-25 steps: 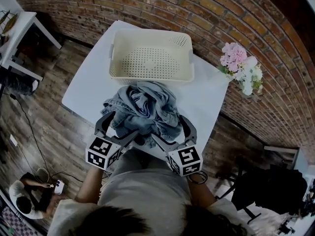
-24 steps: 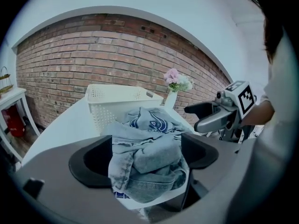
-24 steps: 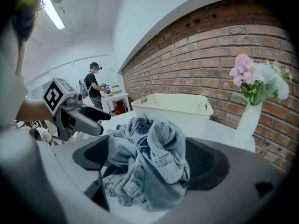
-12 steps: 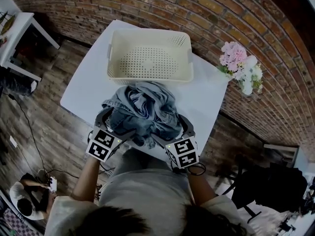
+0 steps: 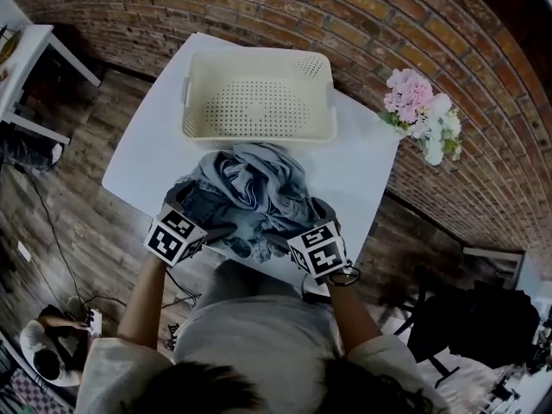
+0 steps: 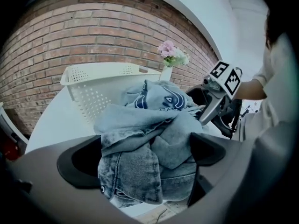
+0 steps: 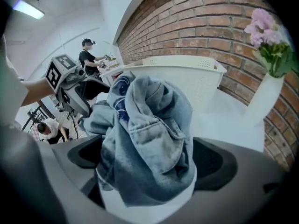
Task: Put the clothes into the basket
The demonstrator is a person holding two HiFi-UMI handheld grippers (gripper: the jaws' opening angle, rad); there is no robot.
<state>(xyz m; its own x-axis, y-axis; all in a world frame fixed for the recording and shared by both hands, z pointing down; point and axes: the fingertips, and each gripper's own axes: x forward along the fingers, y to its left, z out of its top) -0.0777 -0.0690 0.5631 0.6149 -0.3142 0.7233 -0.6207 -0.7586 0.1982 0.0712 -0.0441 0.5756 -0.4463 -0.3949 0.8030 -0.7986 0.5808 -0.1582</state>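
A heap of blue denim and grey clothes [image 5: 250, 195] lies on the white table [image 5: 147, 158], just in front of the empty cream perforated basket [image 5: 259, 102]. My left gripper [image 5: 200, 212] sits at the heap's near left edge and my right gripper [image 5: 297, 224] at its near right edge. Both have just been opening and stand wide. In the left gripper view, folded denim [image 6: 145, 157] lies between the jaws of the left gripper [image 6: 145, 155]. A hanging bunch of cloth [image 7: 149, 139] fills the gap of the right gripper [image 7: 149, 160] in its own view. Neither pair of pads visibly presses the cloth.
A white vase with pink flowers [image 5: 427, 123] stands at the table's right corner by the brick wall [image 5: 362, 15]. The table's near edge is right under my grippers. A smaller white table [image 5: 34, 50] is at the far left, and a seated person [image 5: 43, 360] is on the wooden floor.
Both grippers have come down and in onto the near edge of the clothes heap, and their jaws stand wider. The heap and basket stay in place.
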